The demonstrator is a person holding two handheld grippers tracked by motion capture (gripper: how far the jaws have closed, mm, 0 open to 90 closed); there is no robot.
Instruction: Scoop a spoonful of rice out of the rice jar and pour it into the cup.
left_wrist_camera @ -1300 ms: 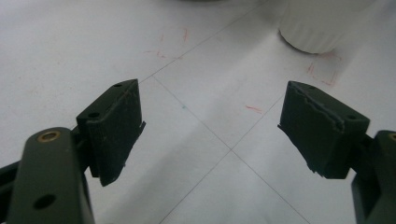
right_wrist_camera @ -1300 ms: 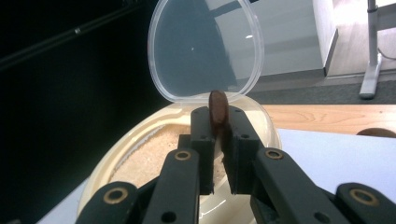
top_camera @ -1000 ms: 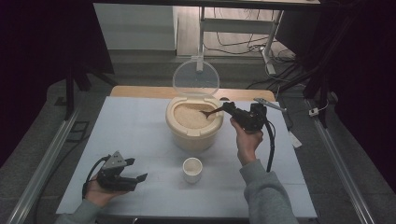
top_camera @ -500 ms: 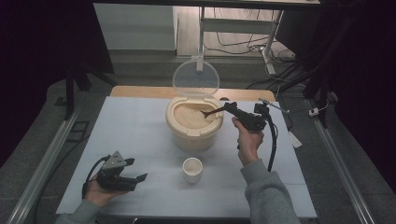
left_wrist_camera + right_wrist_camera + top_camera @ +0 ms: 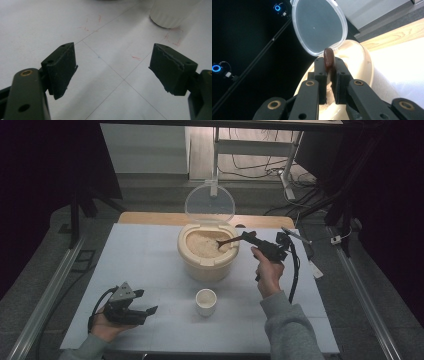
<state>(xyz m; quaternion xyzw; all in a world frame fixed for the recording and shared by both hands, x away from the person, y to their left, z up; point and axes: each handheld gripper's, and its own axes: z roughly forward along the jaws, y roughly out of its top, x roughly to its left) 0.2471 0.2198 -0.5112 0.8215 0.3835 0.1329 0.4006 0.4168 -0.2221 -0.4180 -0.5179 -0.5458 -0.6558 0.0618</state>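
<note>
A small white cup [image 5: 206, 301] stands low in the frame's centre, below the rice tub [image 5: 207, 255], whose lid [image 5: 209, 204] stands open. The right gripper [image 5: 248, 238] clamps a brown spoon [image 5: 228, 241] dipped into the rice. The left gripper [image 5: 145, 311] rests lower left, jaws apart.

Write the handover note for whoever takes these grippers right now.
Right gripper: shut on the brown spoon, whose bowl rests in the rice inside the open rice container; the clear lid stands up behind.
Left gripper: open, holding nothing, resting low near the table's front left.
Small white cup: upright in front of the container; contents cannot be told.
Done: spoon gripped and in the rice.
Left, probably: lift a scoop and tip it into the cup.
</note>
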